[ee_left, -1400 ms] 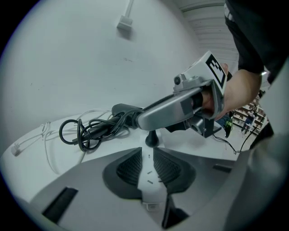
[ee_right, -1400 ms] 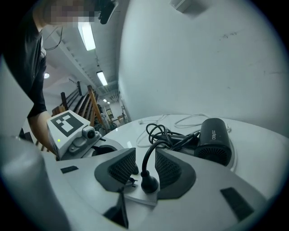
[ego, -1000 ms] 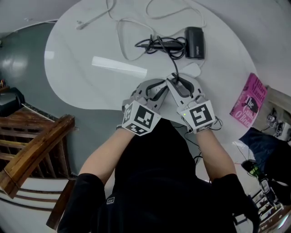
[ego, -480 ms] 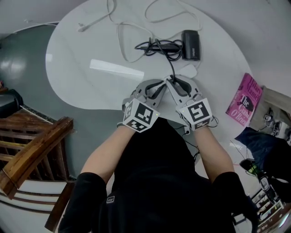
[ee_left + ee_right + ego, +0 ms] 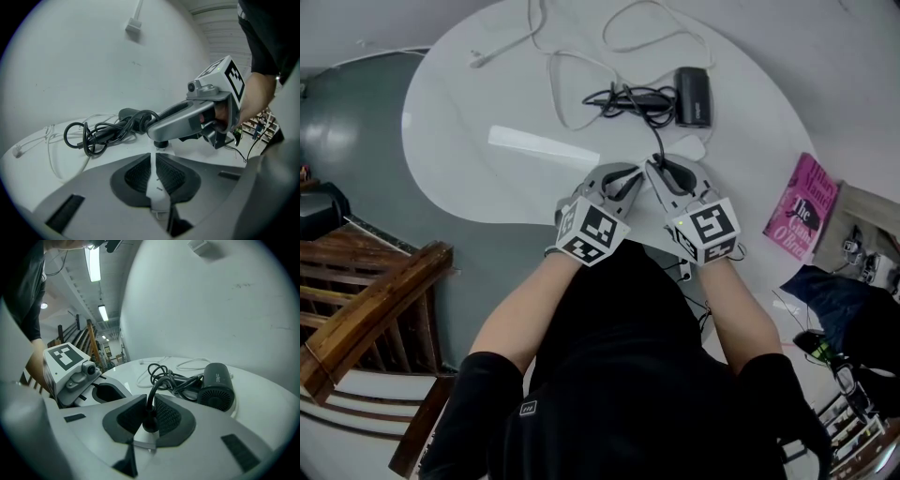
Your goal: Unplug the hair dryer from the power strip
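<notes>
Change: jaws of both had just been closing | left gripper [image 5: 153, 159] clamped the power strip [image 5: 157, 194] on the desk [image 5: 487, 103] | right gripper [image 5: 149, 401] clamped the plug [image 5: 150, 422], not yet pulled out | hair dryer [image 5: 216, 386] lay just beyond | pull seemed ready.

The hair dryer [image 5: 694, 97] lies on the table [image 5: 469, 112], book [image 5: 806, 208] at right
</notes>
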